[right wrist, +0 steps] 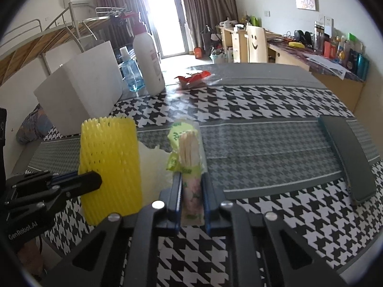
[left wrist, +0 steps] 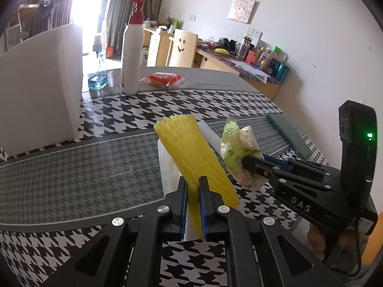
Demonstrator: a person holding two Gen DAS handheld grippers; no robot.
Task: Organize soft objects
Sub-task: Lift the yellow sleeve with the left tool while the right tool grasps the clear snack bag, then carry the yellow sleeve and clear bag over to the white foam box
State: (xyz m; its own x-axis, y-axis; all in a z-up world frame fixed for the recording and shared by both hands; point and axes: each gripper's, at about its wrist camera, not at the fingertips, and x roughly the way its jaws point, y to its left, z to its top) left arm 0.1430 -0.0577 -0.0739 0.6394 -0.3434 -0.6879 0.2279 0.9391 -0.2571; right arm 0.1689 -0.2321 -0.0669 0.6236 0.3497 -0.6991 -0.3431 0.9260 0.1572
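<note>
From my left wrist view, the grey houndstooth band of the tablecloth (left wrist: 71,174) at centre left lies bare, so I have open passage there, bounded at the left by the white foam box (left wrist: 40,86). At upper centre the white pump bottle (left wrist: 131,47), blue spray bottle (left wrist: 97,71) and red snack packet (left wrist: 162,79) stand in the way. In my right wrist view the middle is bare up to the dark green case (right wrist: 347,157) at right.

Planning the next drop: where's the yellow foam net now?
The yellow foam net is clamped in the left gripper, lifted over the houndstooth tablecloth, just left of the toothpick packet.
</note>
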